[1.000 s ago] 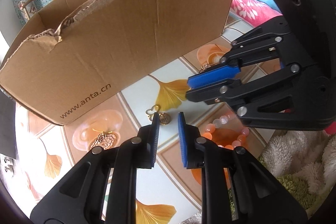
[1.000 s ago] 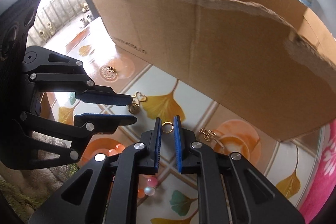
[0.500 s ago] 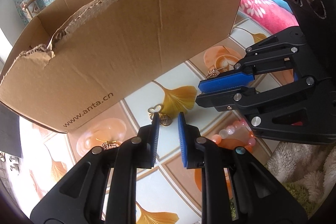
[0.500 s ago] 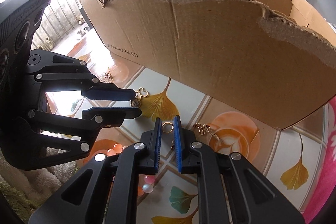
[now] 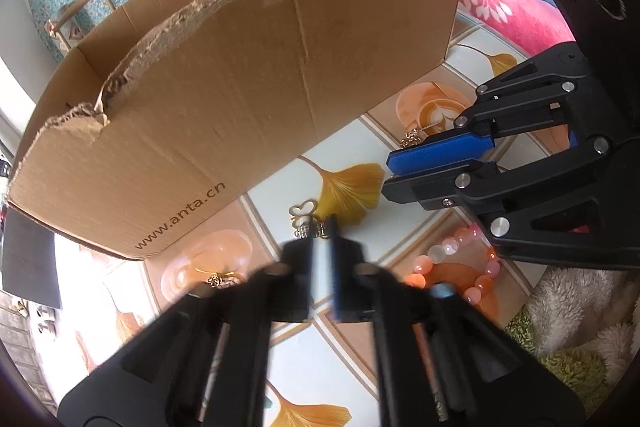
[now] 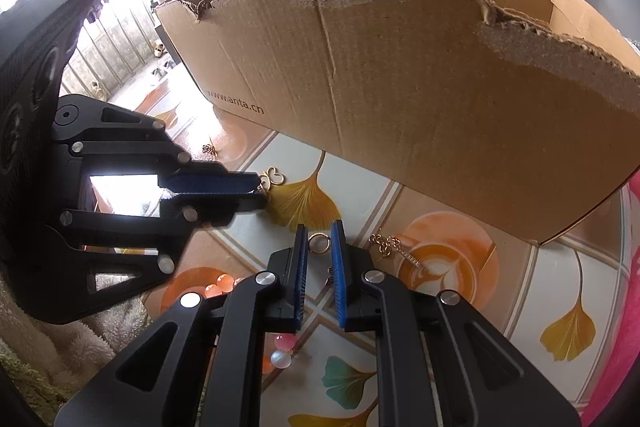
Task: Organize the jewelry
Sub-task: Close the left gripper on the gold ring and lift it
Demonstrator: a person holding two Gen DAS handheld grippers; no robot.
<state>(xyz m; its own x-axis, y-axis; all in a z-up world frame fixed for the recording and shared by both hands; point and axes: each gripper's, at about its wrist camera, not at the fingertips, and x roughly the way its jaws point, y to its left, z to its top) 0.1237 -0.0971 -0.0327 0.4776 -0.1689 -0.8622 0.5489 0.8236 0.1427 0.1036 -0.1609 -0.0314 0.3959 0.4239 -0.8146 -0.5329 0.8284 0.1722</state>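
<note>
Both wrist views low, close, facing cardboard box [image 5: 248, 107] [image 6: 420, 107]; shared tabletop [image 5: 280, 195] [image 6: 360, 195].

Patterned tabletop [image 6: 560, 291], cardboard box [image 6: 400, 115], bead bracelet [image 5: 452, 251]

daylight, blown-out window top left | left gripper [image 5: 320, 259] motion-blurred | fisheye edges bent, dark corners

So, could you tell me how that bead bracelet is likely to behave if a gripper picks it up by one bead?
The bead bracelet is a loop of separate round beads, so it would probably droop rather than hold its shape. The beads look smooth and glossy, so flat pads may slip. Pushed, it would likely slide across the glossy tabletop.
</note>
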